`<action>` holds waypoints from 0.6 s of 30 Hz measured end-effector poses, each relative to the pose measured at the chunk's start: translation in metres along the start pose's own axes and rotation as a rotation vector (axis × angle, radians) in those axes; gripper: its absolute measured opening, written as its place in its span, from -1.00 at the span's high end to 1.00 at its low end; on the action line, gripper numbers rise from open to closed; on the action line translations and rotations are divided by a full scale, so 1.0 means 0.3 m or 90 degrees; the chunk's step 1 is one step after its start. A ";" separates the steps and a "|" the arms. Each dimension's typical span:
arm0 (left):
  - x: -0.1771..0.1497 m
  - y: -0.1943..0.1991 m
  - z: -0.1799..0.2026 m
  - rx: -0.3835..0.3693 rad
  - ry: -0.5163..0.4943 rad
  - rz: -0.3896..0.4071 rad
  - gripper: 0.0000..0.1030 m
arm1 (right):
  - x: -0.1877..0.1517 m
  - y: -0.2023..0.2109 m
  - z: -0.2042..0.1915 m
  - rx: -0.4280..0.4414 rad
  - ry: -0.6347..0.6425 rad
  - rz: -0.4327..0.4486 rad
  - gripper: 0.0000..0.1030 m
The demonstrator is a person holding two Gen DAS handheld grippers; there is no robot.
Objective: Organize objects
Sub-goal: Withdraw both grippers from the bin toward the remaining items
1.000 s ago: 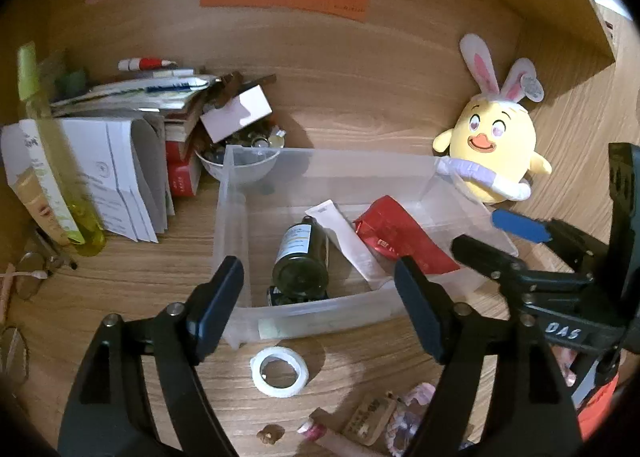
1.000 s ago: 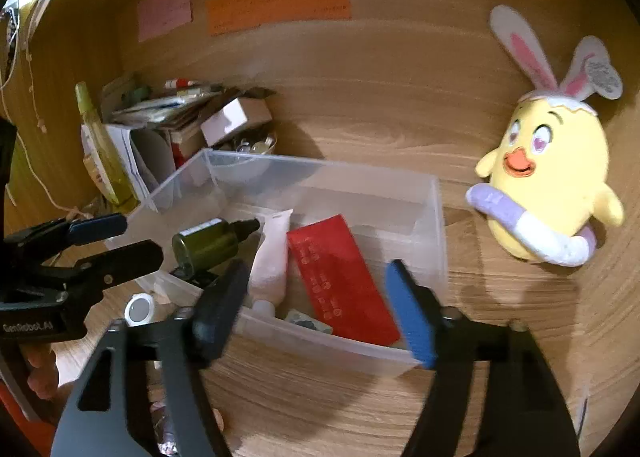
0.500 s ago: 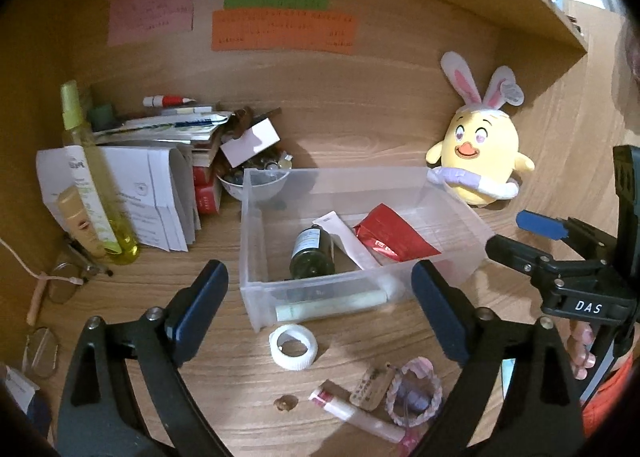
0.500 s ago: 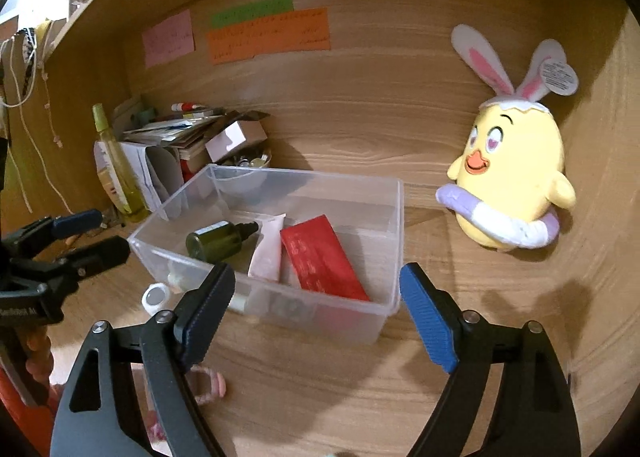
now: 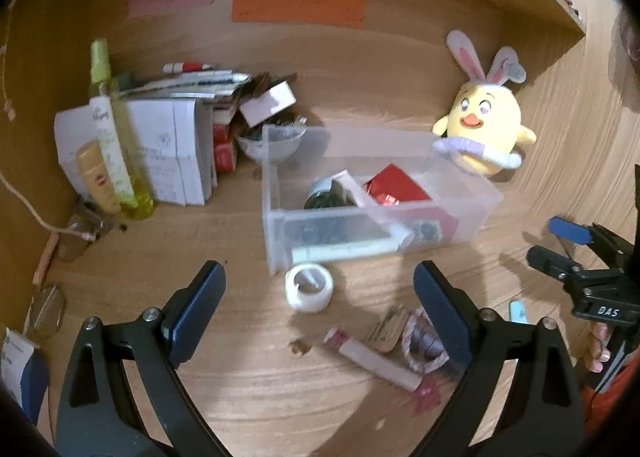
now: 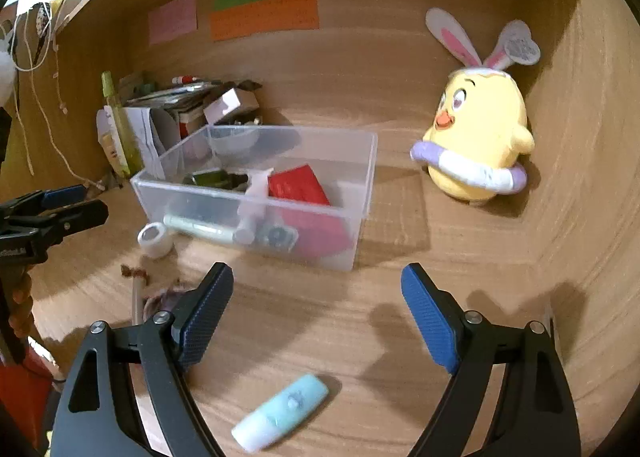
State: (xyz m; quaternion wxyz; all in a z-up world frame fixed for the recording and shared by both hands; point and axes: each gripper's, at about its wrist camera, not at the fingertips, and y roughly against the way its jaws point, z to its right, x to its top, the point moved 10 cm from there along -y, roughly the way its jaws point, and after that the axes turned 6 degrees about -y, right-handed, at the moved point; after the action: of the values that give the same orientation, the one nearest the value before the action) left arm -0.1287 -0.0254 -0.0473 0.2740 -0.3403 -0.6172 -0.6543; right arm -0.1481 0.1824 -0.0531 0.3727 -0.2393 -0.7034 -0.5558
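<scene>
A clear plastic bin (image 5: 276,217) (image 6: 360,185) stands mid-desk and holds a dark green bottle (image 5: 324,193), a white tube (image 5: 358,189) and a red packet (image 5: 396,185). In front of it lie a white tape roll (image 5: 308,287) (image 6: 155,239), a pink-capped stick (image 5: 376,361), a small tag (image 5: 386,331) and a beaded loop (image 5: 424,345). A mint-green tube (image 6: 280,411) lies nearer, below my right gripper (image 6: 318,273). That gripper is open and empty, well short of the bin. My left gripper (image 5: 318,277) is also open and empty, above the tape roll.
A yellow bunny-eared plush chick (image 5: 480,133) (image 6: 476,137) sits at the back right. At the back left are stacked papers and books (image 5: 172,153), a yellow spray bottle (image 5: 116,145) and a bowl (image 5: 272,143). Glasses (image 5: 48,309) lie at the left edge. Wooden walls enclose the desk.
Both grippers have drawn back from the bin and their jaws stand wider. The loose items in front of the bin and the mint tube have come into view.
</scene>
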 end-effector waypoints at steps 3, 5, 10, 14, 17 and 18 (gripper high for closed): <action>-0.043 -0.002 -0.008 0.003 -0.001 -0.016 -0.87 | -0.039 0.007 0.011 -0.004 -0.005 -0.010 -0.64; -0.068 0.000 -0.017 0.008 -0.003 -0.021 -0.87 | -0.058 0.008 0.015 0.000 -0.013 -0.016 -0.64; -0.134 0.004 -0.048 0.014 0.004 -0.044 -0.87 | -0.110 0.010 0.021 -0.001 -0.027 -0.031 -0.64; -0.181 0.002 -0.064 0.018 0.008 -0.063 -0.87 | -0.148 0.002 0.024 -0.040 -0.001 -0.036 -0.64; -0.210 -0.006 -0.057 0.015 0.009 -0.076 -0.87 | -0.183 -0.008 0.019 -0.037 0.003 -0.051 -0.64; -0.219 -0.011 -0.051 0.011 0.009 -0.080 -0.87 | -0.195 -0.013 0.018 -0.033 0.000 -0.058 -0.64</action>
State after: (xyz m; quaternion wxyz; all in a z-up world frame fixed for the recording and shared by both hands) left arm -0.0922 -0.0445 -0.1009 0.2394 -0.2941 -0.6411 -0.6673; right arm -0.1168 0.1910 -0.1021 0.3409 -0.2168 -0.6988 -0.5903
